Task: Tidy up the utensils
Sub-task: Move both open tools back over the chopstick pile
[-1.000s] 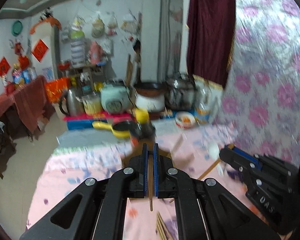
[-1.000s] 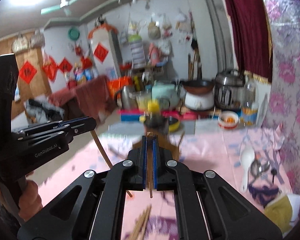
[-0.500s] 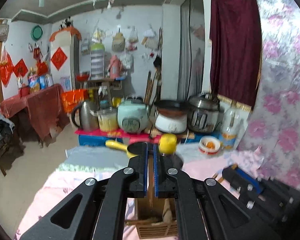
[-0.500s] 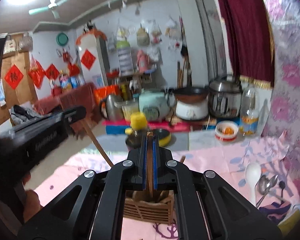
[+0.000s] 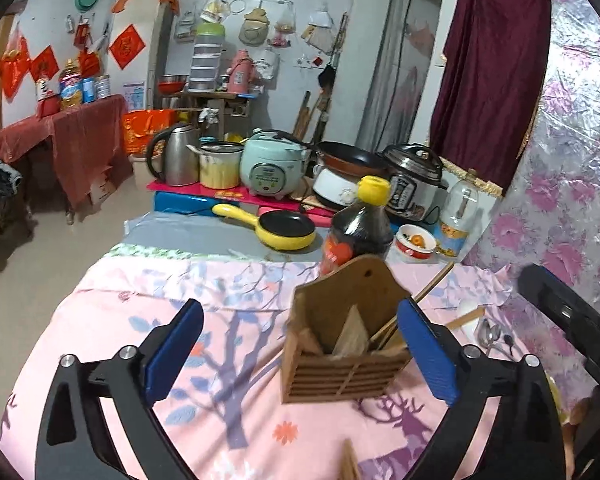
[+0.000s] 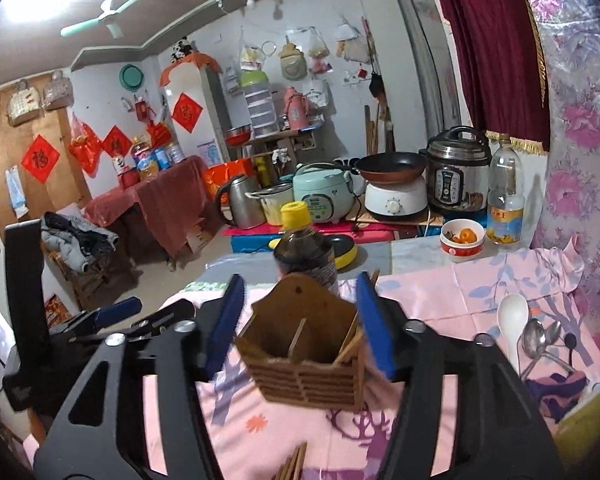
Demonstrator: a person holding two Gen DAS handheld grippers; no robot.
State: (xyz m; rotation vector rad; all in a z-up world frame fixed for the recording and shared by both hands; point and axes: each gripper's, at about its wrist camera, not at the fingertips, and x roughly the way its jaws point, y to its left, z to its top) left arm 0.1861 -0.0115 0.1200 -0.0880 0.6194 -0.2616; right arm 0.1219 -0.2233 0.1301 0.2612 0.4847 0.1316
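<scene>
A wooden slatted utensil holder (image 5: 342,344) stands on the pink tablecloth, with chopsticks (image 5: 428,300) leaning out of its right compartment. It also shows in the right wrist view (image 6: 304,356). My left gripper (image 5: 300,344) is open and empty, with the holder between its blue pads. My right gripper (image 6: 300,328) is open and empty, its pads on either side of the holder. Loose chopsticks (image 6: 292,464) lie at the near table edge. A white spoon (image 6: 510,320) and metal spoons (image 6: 540,340) lie to the right.
A dark sauce bottle with a yellow cap (image 5: 360,228) stands just behind the holder. A yellow pan (image 5: 276,228), a bowl (image 6: 462,242), a clear bottle (image 6: 506,200) and cookers sit further back. The floral wall (image 6: 580,140) is on the right.
Both grippers were shut on a chopstick each, moved over the holder, and have opened. The chopsticks are no longer between the pads.
</scene>
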